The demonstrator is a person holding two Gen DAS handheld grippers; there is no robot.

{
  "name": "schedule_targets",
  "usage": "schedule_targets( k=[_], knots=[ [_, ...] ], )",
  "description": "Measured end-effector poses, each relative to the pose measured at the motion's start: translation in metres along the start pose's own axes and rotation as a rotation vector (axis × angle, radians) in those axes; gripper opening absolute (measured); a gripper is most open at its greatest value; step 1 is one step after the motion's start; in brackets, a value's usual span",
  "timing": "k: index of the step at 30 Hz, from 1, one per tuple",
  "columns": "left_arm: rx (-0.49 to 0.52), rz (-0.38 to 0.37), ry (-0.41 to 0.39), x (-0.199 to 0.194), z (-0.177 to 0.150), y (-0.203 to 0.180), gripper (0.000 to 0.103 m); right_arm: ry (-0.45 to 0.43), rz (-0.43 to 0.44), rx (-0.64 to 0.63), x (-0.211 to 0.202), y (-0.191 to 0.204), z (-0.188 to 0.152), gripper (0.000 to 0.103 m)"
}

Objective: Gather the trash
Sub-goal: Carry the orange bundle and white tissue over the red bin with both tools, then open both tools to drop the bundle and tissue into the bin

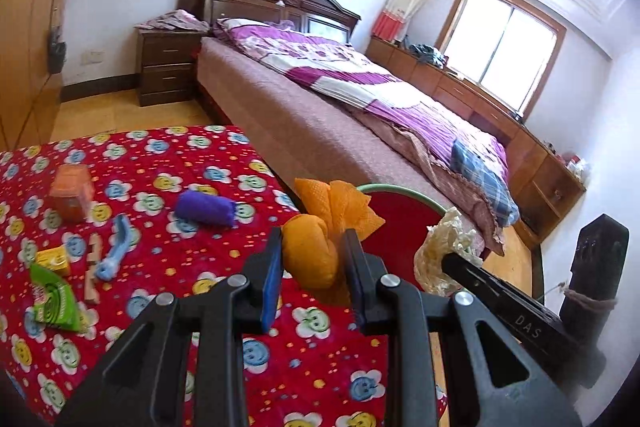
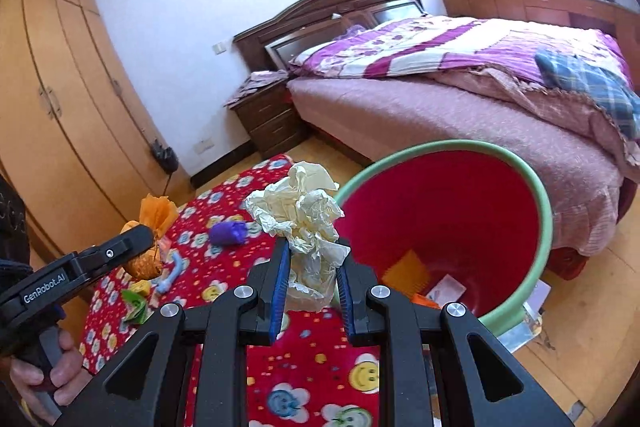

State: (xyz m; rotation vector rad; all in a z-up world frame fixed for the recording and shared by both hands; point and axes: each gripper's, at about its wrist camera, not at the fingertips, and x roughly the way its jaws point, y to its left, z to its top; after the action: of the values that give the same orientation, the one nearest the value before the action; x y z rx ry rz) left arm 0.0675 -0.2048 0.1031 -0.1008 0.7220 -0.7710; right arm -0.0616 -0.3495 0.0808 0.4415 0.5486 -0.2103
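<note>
My left gripper (image 1: pixel 310 259) is shut on an orange crumpled wrapper (image 1: pixel 312 255), held above the red flowered table cover (image 1: pixel 200 267). Its orange top (image 1: pixel 340 207) fans out above the fingers. My right gripper (image 2: pixel 310 267) is shut on a cream crumpled plastic wad (image 2: pixel 300 211). That wad (image 1: pixel 440 251) also shows in the left wrist view, just right of the left gripper. A red bin with a green rim (image 2: pixel 540 187) stands tilted toward me beside the table, right of both grippers, with some scraps (image 2: pixel 408 271) at its bottom. In the right wrist view the left gripper (image 2: pixel 136 247) with its orange wrapper (image 2: pixel 156 211) is at the left.
On the cover lie a purple bundle (image 1: pixel 206 207), an orange box (image 1: pixel 72 195), a blue brush-like thing (image 1: pixel 116 247), a wooden piece (image 1: pixel 94 275), a yellow box (image 1: pixel 54 259) and a green packet (image 1: pixel 54 299). A bed (image 1: pixel 360 99) and nightstand (image 1: pixel 168 67) stand behind. A person's hand (image 2: pixel 48 375) holds the left gripper.
</note>
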Motion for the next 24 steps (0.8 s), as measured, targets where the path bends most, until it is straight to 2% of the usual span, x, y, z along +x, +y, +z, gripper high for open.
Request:
schedule_targets(
  k=[15,24],
  knots=[
    [0.05,-0.062,0.108,0.074,-0.007,-0.047,0.029,0.03,-0.059,0.066,0.015,-0.055,0.001,0.023],
    [0.107,-0.054,0.193,0.124,-0.017,-0.08,0.03,0.037,-0.091,0.09,0.023,-0.092,0.006,0.025]
  ],
)
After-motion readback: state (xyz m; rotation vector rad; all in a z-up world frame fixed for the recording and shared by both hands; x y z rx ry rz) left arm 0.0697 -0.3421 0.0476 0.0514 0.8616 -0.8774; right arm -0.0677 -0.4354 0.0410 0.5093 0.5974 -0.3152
